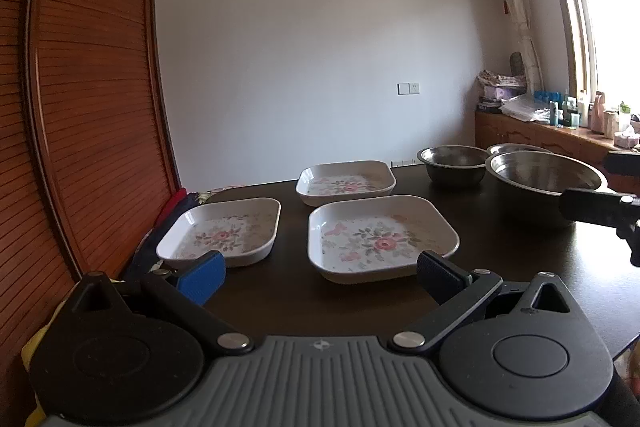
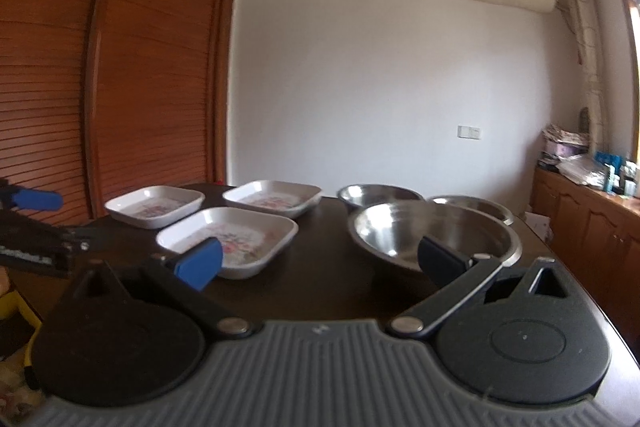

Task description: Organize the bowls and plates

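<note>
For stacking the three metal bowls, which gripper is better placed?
Probably the right gripper: it is open, close before the largest metal bowl. The left gripper faces the floral plates.

Three square floral plates (image 1: 382, 239) sit upright, apart — beside three nested-looking steel bowls (image 1: 546, 173) on the right.

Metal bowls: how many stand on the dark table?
3. The large bowl is nearest, the smaller bowl behind it to the left, and the third bowl behind right, partly hidden.

Glossy white floral plates (image 1: 382, 239), shiny steel bowls (image 1: 546, 173), dark polished table (image 1: 500, 247).
</note>
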Motion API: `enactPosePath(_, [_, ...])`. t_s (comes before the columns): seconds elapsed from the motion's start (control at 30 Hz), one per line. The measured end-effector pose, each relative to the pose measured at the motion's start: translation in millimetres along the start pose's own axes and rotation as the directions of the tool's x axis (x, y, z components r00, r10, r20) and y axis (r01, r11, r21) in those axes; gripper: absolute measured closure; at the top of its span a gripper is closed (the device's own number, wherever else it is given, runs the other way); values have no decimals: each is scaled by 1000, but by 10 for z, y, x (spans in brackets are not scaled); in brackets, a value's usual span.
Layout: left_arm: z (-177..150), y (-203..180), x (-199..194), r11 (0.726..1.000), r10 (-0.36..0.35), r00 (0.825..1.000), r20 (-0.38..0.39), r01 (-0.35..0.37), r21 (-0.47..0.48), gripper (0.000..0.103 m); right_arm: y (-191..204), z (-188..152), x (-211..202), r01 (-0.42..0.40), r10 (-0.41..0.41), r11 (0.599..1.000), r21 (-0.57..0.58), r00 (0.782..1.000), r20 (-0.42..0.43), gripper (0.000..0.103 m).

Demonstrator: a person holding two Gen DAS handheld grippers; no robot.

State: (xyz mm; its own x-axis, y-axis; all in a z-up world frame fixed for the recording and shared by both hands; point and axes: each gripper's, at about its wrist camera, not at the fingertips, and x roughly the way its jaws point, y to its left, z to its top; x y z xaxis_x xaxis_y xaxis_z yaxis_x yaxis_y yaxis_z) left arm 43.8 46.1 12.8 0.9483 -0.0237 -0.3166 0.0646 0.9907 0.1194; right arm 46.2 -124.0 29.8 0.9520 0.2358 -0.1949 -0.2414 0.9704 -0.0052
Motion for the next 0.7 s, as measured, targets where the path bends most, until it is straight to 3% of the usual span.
enactPosePath(0.23, [80, 106, 164, 1000, -29, 999, -19, 29, 5, 0, 109, 178, 195, -81, 81, 996, -26, 996, -24, 0])
enactPosePath(0.7, [321, 210, 385, 999, -39, 999, -34, 40, 19, 0, 245, 392, 563, -158, 154, 984, -77, 986, -63, 3])
